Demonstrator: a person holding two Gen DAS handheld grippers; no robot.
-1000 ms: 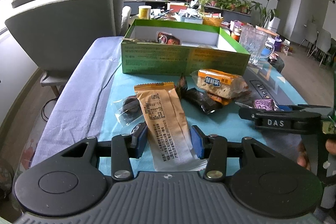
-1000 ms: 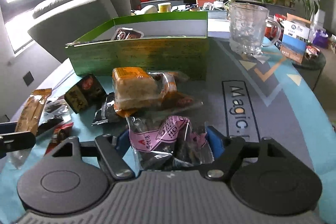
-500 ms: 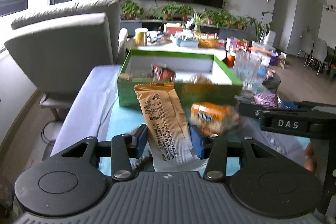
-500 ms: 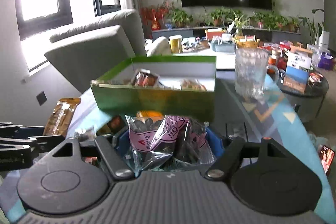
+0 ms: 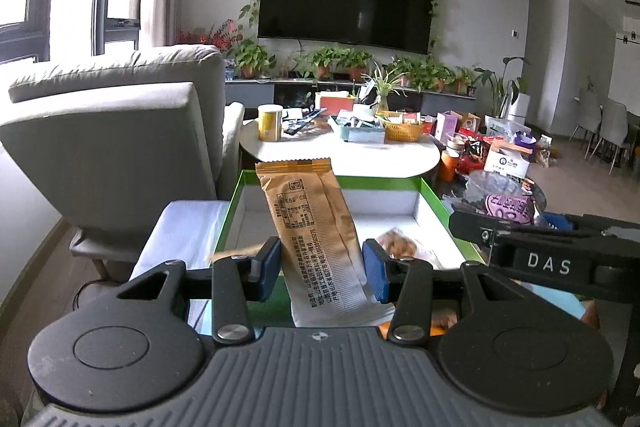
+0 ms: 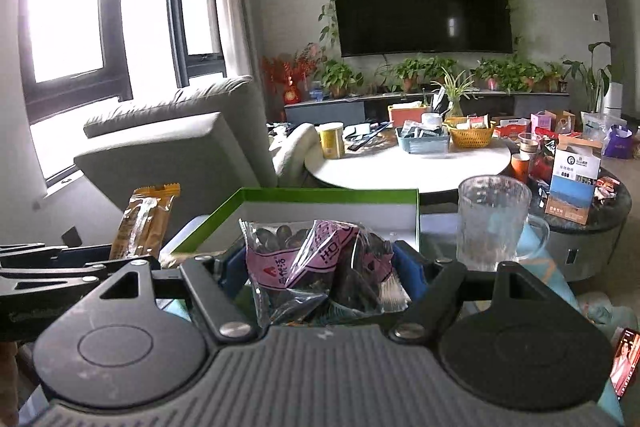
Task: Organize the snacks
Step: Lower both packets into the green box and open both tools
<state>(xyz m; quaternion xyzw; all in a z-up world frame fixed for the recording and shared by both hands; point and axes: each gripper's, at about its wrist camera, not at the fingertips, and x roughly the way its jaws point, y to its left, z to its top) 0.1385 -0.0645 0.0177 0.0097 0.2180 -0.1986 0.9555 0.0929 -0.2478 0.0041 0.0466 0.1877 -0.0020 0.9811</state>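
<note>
My left gripper is shut on a long tan snack packet, which stands up between the blue pads, raised in front of the open green box. The box is white inside and a pale snack lies in it. My right gripper is shut on a clear and purple bag of dark seeds, held in the air just before the same green box. Each view shows the other gripper at its side: the right gripper with its purple bag, the left gripper with its tan packet.
A glass mug stands right of the box. A grey armchair stands to the left, and behind the box is a round white table with clutter. A low dark round table carries cartons at the right.
Both grippers have risen off the table with their packets and come up to the green box. The loose snacks on the blue mat have dropped out of view.
</note>
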